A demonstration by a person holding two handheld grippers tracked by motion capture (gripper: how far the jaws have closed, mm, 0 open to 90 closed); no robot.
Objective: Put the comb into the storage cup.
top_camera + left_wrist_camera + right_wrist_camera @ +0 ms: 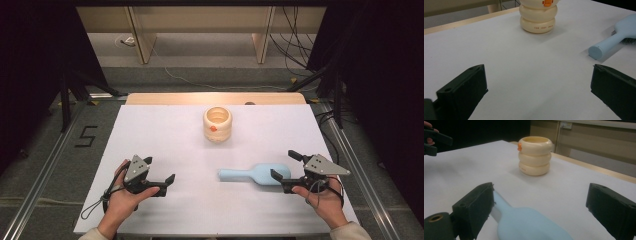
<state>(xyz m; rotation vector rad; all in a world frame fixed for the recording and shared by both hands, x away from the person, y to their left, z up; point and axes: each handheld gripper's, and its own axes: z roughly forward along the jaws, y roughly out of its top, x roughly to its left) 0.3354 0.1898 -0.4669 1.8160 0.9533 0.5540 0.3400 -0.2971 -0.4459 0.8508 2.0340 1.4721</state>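
Observation:
A light blue hairbrush (255,174) lies flat on the white table (165,130), its handle pointing left. My right gripper (283,164) is open at the brush's head end. In the right gripper view the brush (529,225) lies between the wide jaws of this gripper (541,205), close against the left one and well apart from the right one. A cream ringed cup (217,123) with a small orange mark stands upright at the middle back. My left gripper (160,169) is open near the front left, with only bare table between its jaws (539,82).
The left gripper view has the cup (538,17) ahead and the brush handle (599,48) at the right. A wooden strip (215,98) borders the table's far edge. Metal rails (40,175) run along both sides on the floor, and cables (295,45) lie behind.

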